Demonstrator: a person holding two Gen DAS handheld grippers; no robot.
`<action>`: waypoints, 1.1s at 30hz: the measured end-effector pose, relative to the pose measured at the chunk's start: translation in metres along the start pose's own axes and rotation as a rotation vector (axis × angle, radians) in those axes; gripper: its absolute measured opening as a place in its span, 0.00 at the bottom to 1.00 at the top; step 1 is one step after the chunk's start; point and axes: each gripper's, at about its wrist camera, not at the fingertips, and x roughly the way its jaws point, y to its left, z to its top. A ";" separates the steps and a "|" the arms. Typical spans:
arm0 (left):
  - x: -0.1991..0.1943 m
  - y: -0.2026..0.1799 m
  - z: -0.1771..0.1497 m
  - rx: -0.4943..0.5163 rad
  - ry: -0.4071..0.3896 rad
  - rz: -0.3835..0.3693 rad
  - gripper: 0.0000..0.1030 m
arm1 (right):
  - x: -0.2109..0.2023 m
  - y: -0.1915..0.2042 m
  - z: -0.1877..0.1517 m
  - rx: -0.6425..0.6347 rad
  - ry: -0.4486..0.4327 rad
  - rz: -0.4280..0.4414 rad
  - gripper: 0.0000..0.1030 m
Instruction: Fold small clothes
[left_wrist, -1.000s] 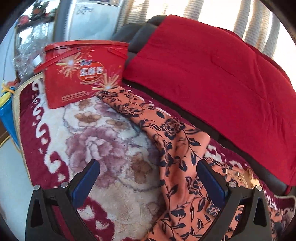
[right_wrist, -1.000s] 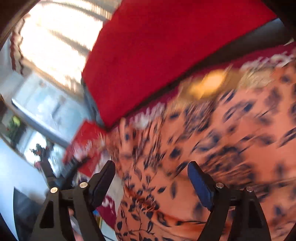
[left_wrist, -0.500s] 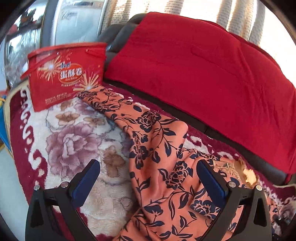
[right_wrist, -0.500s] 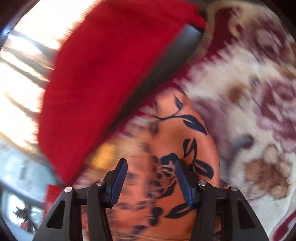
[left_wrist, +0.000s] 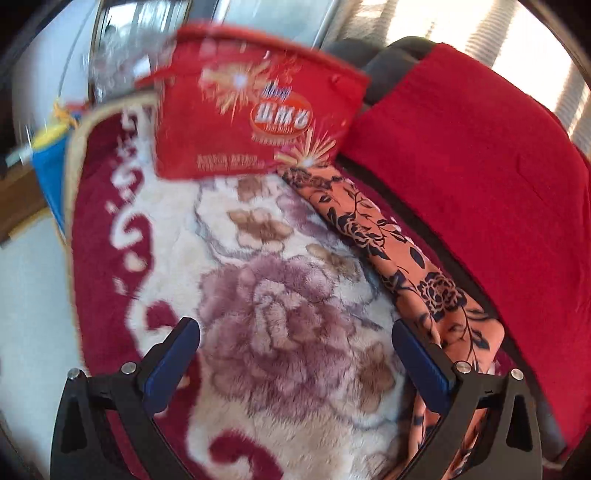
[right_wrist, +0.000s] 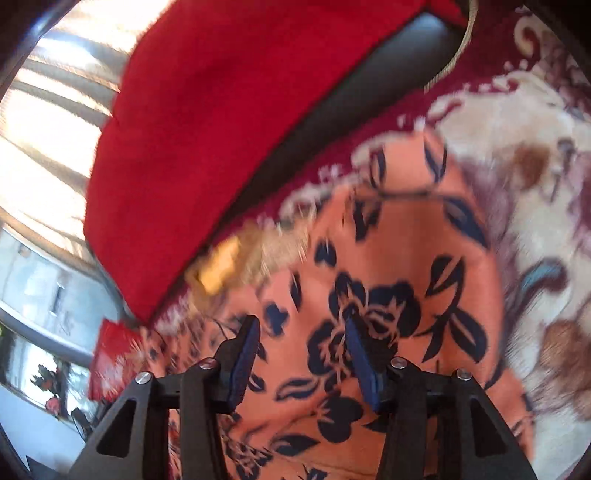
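Note:
An orange garment with dark blue flowers (left_wrist: 373, 229) lies as a long strip on the plush floral blanket (left_wrist: 258, 295), running from the red box down to the lower right. My left gripper (left_wrist: 295, 326) is open wide above the blanket's big mauve flower, and the cloth passes just outside its right finger (left_wrist: 417, 354). In the right wrist view my right gripper (right_wrist: 301, 319) hovers low over the broad end of the garment (right_wrist: 406, 258). Its jaws stand half apart and are opening; the cloth lies under the gap and the pads do not press on it.
A red printed box (left_wrist: 258, 110) stands at the blanket's far end, touching the garment's tip. A red throw (left_wrist: 480, 166) covers the dark sofa back along the right. Blue and yellow items (left_wrist: 48, 177) sit past the blanket's left edge, with a bright window behind.
The left gripper swung left off the garment and closer to the red box. The right gripper's jaws narrowed from wide to half apart while it travelled along the cloth to its broad end.

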 end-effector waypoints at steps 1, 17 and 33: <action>0.009 0.002 0.002 -0.021 0.032 -0.050 1.00 | -0.002 0.006 -0.002 -0.020 -0.013 -0.010 0.50; 0.089 -0.082 -0.006 -0.060 0.294 -0.381 0.30 | -0.003 0.027 -0.013 -0.063 -0.078 0.077 0.51; -0.086 -0.251 -0.150 0.828 -0.016 -0.428 0.07 | -0.052 0.005 0.002 -0.004 -0.211 0.081 0.51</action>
